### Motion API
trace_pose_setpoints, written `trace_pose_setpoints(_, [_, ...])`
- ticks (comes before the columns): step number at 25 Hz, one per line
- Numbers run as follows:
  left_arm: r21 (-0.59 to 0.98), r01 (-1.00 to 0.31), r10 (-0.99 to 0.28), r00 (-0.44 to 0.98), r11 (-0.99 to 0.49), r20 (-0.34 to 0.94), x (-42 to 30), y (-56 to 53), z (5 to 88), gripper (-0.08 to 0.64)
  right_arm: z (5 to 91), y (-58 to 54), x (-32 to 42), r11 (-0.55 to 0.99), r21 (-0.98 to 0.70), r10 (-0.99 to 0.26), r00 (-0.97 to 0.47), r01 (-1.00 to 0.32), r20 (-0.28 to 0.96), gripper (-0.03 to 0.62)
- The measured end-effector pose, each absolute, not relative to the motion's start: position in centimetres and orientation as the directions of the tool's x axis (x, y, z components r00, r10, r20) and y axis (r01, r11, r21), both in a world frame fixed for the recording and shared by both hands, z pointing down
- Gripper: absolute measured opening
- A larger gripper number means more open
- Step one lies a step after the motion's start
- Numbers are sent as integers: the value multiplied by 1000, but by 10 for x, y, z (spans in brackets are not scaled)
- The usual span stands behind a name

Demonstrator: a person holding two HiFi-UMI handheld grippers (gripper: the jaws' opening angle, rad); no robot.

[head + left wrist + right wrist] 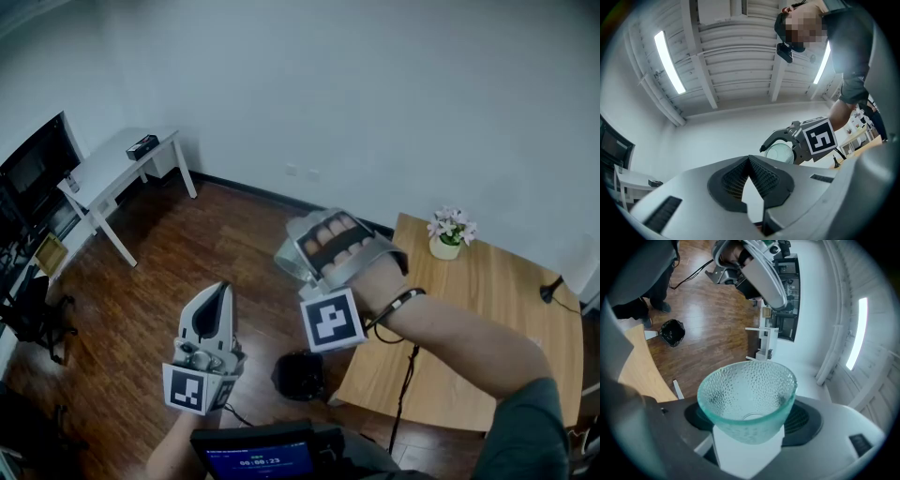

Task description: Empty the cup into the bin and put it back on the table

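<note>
1. The right hand-held gripper (748, 420) is clamped on the clear, greenish dimpled glass cup (747, 399). Its two dark pads press on the cup's lower sides.
2. In the right gripper view the cup's mouth opens towards the camera, and its round base shows through the glass.
3. The cup is held up in the air, off the light wooden bench (469, 347). In the head view it sits over the dark wooden floor (187, 253), just past the bench's left edge.
4. The black round bin (300, 375) stands on the floor close to the near left corner of the bench. In the head view it lies lower than the cup, between the two hand-held grippers.
5. The left hand-held gripper (749, 161) is closed, its ribbed tips meeting with nothing between them. It points upwards, to the left of the bin in the head view.
6. A small white pot of pale flowers (448, 234) stands on the far corner of the bench, well apart from the cup.
</note>
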State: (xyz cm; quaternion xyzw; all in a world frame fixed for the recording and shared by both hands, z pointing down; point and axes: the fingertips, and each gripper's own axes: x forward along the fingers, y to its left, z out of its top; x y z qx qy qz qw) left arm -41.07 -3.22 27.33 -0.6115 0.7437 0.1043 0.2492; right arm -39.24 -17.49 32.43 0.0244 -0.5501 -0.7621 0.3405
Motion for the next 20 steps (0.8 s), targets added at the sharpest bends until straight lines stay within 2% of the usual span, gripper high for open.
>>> trace_pose_setpoints(5, [-156,-959,-850,-126,236,-511,-410,-32,270,-8,324,-171,-394,-169,862,-535,-779,478,327,391])
trace_pose_setpoints(11, [-147,-956,-842,-142,253,-520,-414,-29,269,-8,329,-174,-393,-57,877,-524,-762,477,381,391])
trace_pose_setpoints(14, [-160,-953,-837,-137,257,-529,-415,-30,264,-8,331,-178,-392,62,898,-502,-763,436,406,393])
trace_pose_setpoints(20, [-152,-961,-843,-122,233,-523,-420,-29,265,-8,338,-181,-384,427,848,-437,-750,314,497,393])
